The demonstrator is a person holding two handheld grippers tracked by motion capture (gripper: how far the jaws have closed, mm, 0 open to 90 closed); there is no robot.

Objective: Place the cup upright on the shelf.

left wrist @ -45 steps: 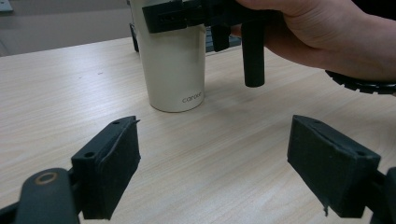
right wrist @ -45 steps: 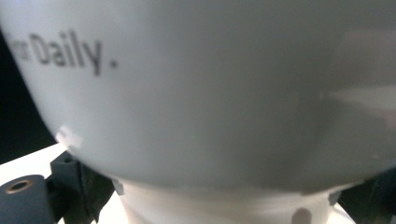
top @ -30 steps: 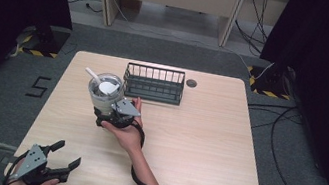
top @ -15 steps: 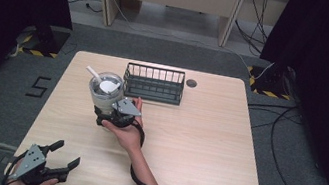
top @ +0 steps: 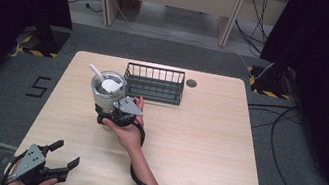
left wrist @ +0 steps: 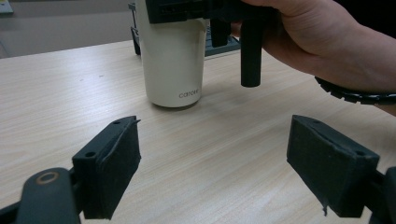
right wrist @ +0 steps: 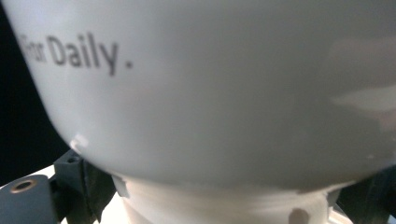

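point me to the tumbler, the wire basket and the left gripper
tumbler point(left wrist: 173, 65): left gripper view, cream side wall above the small print.
wire basket point(top: 152, 90): high view, bare floor behind its front rail.
left gripper point(top: 64, 154): high view, gap midway between its two open fingertips, at the table's near left edge.

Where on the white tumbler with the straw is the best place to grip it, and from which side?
Grip the tumbler on its narrower lower body, coming level from the person's side. It stands upright, widens toward the top, and the straw sticks out above. The right gripper already holds it there.
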